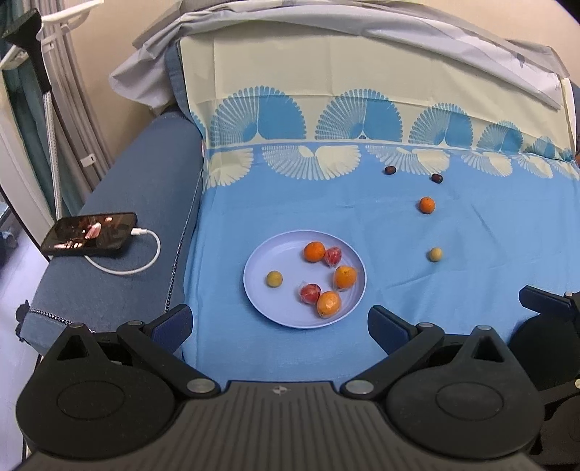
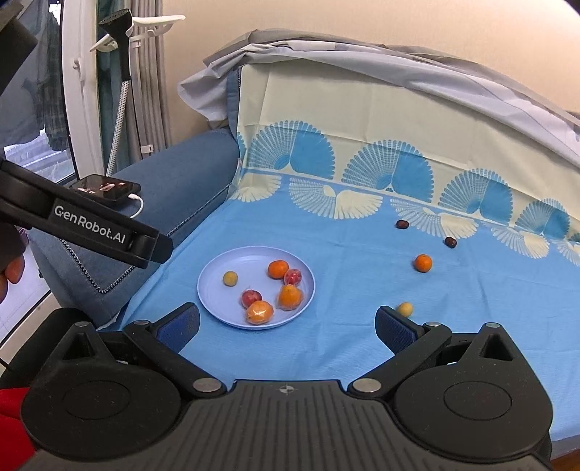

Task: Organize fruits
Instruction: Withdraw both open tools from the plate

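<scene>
Six fruits (image 1: 314, 251) on lilac plate (image 1: 261, 297)

A black phone (image 1: 90, 233) lies screen-up on the blue sofa armrest (image 1: 137, 203), a white charging cable (image 1: 141, 261) plugged into its end and looping beside it. A light-blue sheet with fan patterns (image 1: 362, 224) covers the seat and backrest. A grey cloth (image 1: 326, 21) drapes over the sofa's top. Grey curtains (image 2: 148, 90) hang at the left.
</scene>
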Demonstrator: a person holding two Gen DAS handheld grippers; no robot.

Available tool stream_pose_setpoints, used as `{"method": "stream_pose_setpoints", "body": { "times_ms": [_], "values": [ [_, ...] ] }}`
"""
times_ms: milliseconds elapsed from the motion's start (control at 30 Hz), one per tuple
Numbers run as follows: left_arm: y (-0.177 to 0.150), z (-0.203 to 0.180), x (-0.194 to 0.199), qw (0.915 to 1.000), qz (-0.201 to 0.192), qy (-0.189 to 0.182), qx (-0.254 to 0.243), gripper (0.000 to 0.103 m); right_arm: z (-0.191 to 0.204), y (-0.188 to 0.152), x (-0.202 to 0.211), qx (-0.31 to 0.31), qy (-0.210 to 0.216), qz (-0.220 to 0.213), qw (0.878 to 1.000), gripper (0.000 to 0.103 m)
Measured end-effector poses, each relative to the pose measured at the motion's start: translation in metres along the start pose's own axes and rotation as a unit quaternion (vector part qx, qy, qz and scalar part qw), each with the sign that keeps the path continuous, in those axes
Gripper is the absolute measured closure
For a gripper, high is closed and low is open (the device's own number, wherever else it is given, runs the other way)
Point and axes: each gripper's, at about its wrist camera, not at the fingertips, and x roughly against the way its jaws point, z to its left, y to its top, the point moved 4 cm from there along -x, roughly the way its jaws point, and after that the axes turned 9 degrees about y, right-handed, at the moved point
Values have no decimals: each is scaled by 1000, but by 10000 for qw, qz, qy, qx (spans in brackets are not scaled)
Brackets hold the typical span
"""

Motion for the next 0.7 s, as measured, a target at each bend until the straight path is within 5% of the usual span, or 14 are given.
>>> {"method": "stream_pose_setpoints", "body": {
  "times_ms": [700],
  "values": [
    [6, -3, 3, 10000, 5, -21, 29, 0, -9, -4, -2, -256, -11, 79, 9996, 1]
  ]
}}
